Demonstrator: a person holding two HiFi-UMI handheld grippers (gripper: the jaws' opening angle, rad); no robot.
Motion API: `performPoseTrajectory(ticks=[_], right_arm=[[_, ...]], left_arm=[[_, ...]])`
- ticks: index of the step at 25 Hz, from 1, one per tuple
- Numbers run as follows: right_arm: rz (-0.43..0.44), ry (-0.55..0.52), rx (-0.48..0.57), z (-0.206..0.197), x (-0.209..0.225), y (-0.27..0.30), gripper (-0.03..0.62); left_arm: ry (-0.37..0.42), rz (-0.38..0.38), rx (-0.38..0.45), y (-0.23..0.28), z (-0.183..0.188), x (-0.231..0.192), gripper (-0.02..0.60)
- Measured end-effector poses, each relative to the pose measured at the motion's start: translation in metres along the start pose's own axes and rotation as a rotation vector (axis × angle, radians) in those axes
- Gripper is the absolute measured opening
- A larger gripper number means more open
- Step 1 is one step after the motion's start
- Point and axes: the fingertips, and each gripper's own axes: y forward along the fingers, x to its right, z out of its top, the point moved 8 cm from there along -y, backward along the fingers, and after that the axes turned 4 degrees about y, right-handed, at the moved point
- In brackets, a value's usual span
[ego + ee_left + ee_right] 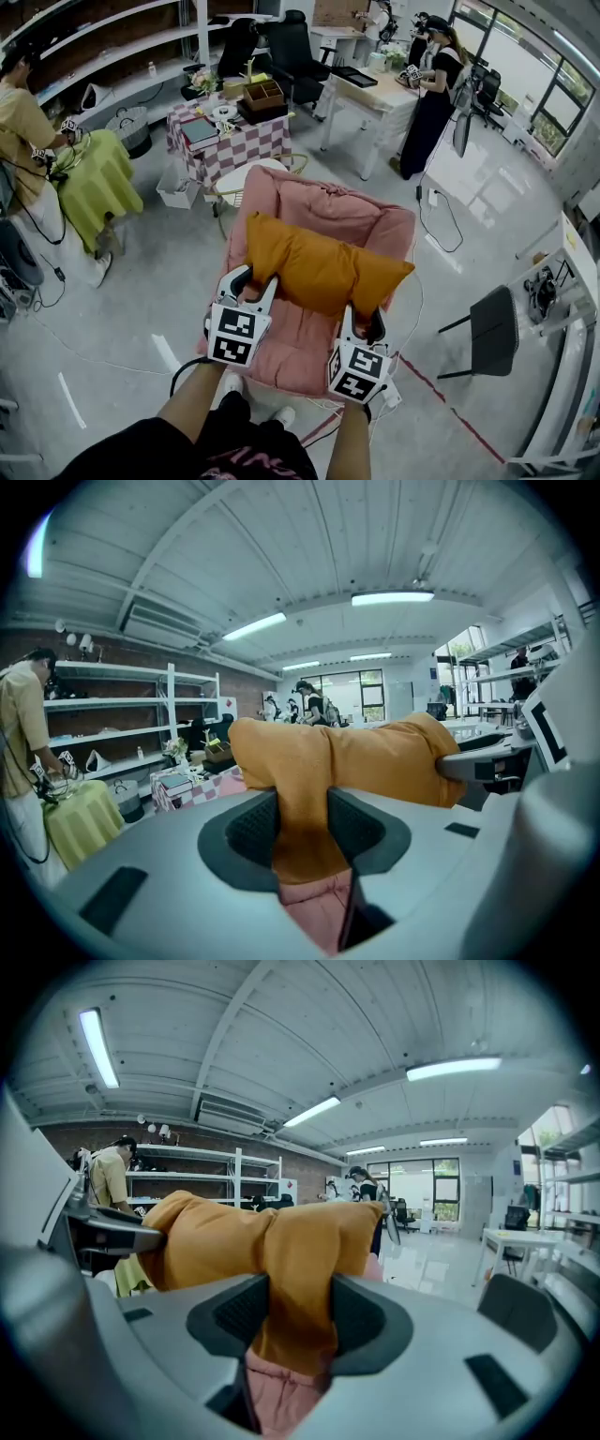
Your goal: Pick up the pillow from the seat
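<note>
An orange pillow (319, 262) hangs just above the pink cushioned seat (309, 211), lifted off it. My left gripper (255, 286) is shut on the pillow's near left edge, and my right gripper (364, 323) is shut on its near right edge. In the left gripper view the orange fabric (302, 817) is pinched between the dark pads (251, 832), with pink seat below. The right gripper view shows the same pinch of pillow (298, 1307) between its pads (239, 1312). The pillow stretches sideways between both grippers.
A checkered table (230, 136) with boxes and books stands behind the seat. A person at a yellow-green covered table (94, 183) is at the left. A dark stool (487, 328) stands right. Persons work at a white desk (375, 94) at the back. Cables trail on the grey floor.
</note>
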Motion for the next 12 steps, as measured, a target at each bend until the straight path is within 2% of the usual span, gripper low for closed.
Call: performPoseTrajectory(ticks=[12], right_arm=[[0.022,-0.025,0.076,0.031,-0.007,-0.015,0.218]], left_arm=[[0.006,0.029,0.066,-0.021,0.026,-0.008,0.156]])
